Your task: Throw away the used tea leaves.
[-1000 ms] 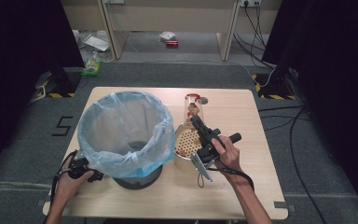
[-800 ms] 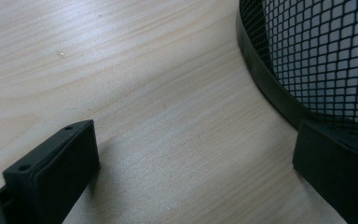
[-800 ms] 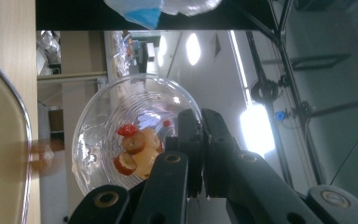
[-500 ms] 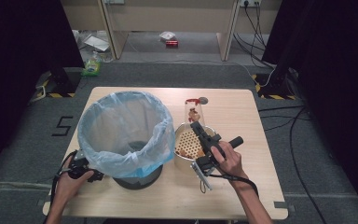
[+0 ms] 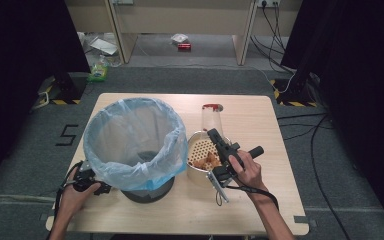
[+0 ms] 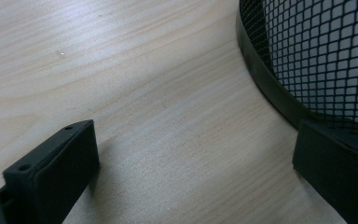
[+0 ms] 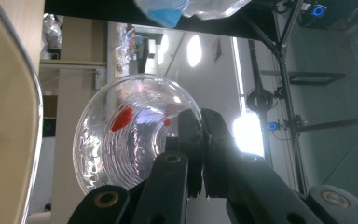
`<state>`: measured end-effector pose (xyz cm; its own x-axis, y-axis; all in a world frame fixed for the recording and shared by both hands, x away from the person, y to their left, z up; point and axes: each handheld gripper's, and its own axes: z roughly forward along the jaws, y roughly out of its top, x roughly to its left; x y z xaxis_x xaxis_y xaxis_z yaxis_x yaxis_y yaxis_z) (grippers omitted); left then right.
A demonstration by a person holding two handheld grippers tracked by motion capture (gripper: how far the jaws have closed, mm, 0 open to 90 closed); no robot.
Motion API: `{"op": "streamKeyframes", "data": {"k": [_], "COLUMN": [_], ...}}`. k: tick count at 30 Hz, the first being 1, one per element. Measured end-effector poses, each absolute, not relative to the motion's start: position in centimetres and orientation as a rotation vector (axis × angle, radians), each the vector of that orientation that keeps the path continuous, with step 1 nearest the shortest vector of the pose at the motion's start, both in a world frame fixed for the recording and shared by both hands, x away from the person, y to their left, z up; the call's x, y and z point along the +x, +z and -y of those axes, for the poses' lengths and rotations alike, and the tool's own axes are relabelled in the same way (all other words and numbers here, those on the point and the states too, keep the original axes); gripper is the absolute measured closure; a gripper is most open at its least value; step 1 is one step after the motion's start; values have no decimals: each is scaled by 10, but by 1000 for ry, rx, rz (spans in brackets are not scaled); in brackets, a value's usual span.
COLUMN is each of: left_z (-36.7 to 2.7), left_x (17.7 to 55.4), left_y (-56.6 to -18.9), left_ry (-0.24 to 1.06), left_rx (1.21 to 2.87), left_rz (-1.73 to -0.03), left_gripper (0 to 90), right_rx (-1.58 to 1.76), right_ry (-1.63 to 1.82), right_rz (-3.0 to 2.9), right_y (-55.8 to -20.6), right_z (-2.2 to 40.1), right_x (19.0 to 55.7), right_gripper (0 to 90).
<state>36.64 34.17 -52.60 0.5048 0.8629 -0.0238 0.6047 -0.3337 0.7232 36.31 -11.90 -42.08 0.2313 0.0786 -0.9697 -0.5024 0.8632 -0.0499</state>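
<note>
A clear glass [image 5: 211, 117] with a red far end lies tilted, its mouth at the far rim of a cream strainer pot [image 5: 196, 173] that holds orange food bits [image 5: 207, 161]. My right gripper [image 5: 214, 134] reaches over the pot and is shut on the glass's rim. In the right gripper view the jaws [image 7: 201, 116] pinch the right edge of the glass [image 7: 121, 140], with the pot wall [image 7: 4, 140] at the left. My left gripper [image 5: 100, 189] rests open on the table [image 6: 144, 93] at the base of the black mesh bin [image 6: 317, 56]; its jaws [image 6: 193, 130] hold nothing.
The bin [image 5: 135, 145], lined with a blue bag, takes up the table's left half and stands right beside the pot. Bare wood [image 5: 260, 120] lies to the right and at the far edge. Cables and litter lie on the floor beyond.
My right hand and gripper have drawn back a little toward the person, and the glass's mouth has come along over the pot's rim. The left gripper has stayed put.
</note>
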Motion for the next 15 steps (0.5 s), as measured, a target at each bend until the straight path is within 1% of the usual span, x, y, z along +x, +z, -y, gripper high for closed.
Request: {"op": "streamKeyframes", "data": {"k": [4,8,15], "left_z": [-342,-342,-342], "left_x": [366,367,366], "left_y": [-526,-526,-526], "left_ry": [481,483,483], "left_rx": [2061,2063,2062], "left_rz": [-1199,-1196,-1198], "left_gripper": [0,0,0], "right_rx": [-353,-135,75], "right_ry": [451,661,835], "right_rz": [-1309,-1440,-1615], "right_y": [-417,-403,-379], "right_z": [118,126,136], "right_x": [361,365,372], "right_gripper": [881,880,879]}}
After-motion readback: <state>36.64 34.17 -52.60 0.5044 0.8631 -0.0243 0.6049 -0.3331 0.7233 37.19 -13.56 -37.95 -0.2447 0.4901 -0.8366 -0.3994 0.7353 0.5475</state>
